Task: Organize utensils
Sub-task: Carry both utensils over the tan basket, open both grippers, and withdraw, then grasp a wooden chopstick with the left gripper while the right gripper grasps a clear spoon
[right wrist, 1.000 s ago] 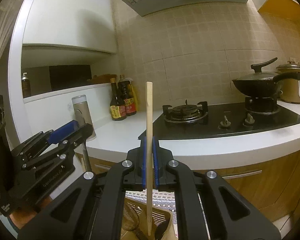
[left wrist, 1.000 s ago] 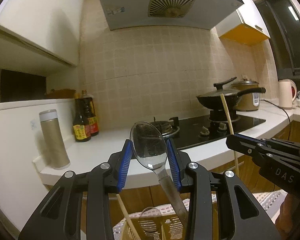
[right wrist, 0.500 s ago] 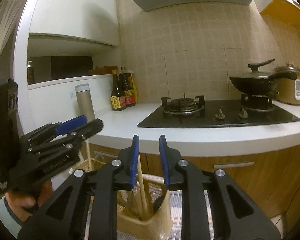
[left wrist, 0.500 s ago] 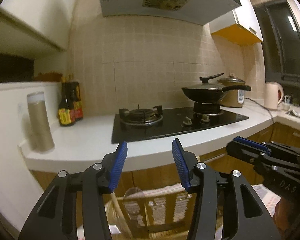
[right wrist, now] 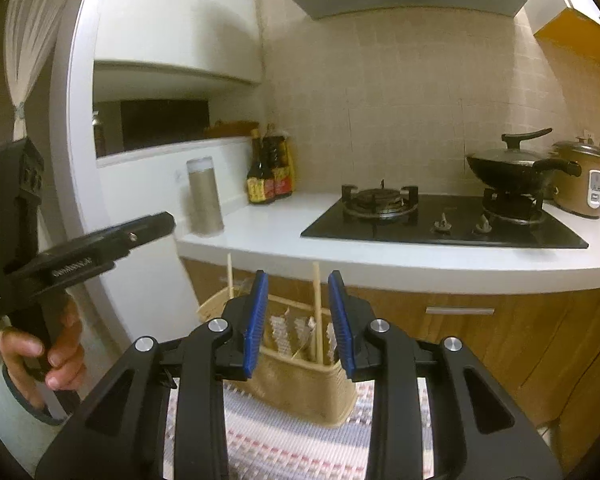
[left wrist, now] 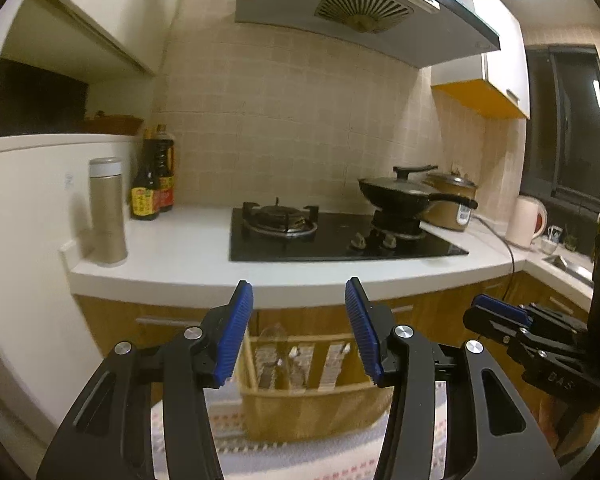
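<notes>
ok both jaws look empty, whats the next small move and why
Probably draw both away to fetch more utensils. The left gripper and right gripper stand open and empty; the metal spoon and wooden chopstick already stand in the tan woven holder.

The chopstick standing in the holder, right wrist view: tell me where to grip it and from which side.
Grip the chopstick on its bare upper length, above the holder rim, coming from above and in front. It stands nearly upright with its lower end buried among other utensils, so probably only the top is free. The right tongs are open and roughly in line with it.

Both wrist views face the stove, sharing the basket
</notes>
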The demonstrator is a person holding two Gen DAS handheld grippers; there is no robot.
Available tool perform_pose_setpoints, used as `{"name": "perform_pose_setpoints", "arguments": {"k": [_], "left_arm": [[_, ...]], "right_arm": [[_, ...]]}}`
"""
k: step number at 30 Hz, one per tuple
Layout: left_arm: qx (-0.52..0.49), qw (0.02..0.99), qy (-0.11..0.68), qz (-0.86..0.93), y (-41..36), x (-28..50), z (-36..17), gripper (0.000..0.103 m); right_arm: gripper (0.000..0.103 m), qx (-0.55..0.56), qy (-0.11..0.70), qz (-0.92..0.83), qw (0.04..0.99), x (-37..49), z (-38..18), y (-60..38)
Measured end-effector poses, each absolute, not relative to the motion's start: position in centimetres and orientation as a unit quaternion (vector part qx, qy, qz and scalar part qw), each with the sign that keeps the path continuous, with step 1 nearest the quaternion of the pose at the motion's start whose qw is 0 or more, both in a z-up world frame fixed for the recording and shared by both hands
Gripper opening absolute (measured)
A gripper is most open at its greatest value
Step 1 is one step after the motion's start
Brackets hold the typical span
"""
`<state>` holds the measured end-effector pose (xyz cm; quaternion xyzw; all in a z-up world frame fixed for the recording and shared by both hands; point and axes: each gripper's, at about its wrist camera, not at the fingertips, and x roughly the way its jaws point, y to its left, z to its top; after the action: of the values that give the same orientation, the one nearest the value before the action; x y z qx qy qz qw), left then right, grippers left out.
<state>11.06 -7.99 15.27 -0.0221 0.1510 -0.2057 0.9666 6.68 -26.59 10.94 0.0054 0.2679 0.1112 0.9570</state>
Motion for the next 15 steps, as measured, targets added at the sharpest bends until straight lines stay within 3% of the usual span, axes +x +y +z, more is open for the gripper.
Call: {"name": "perform_pose_setpoints", "arguments": {"k": [8, 15], "left_arm": [[-0.003, 0.954, 0.236, -0.188, -5.6, 8.5, 12.1, 0.047], [0.031, 0.919, 0.356, -0.166, -3.9, 7.3, 5.1, 0.047]], "right_arm": [[0.028, -0.006, 0.385, 0.123, 0.915, 6.4, 7.2, -24.5], [0.028, -0.023, 0.514, 0.142, 0.845, 6.1, 1.4, -22.6]]}}
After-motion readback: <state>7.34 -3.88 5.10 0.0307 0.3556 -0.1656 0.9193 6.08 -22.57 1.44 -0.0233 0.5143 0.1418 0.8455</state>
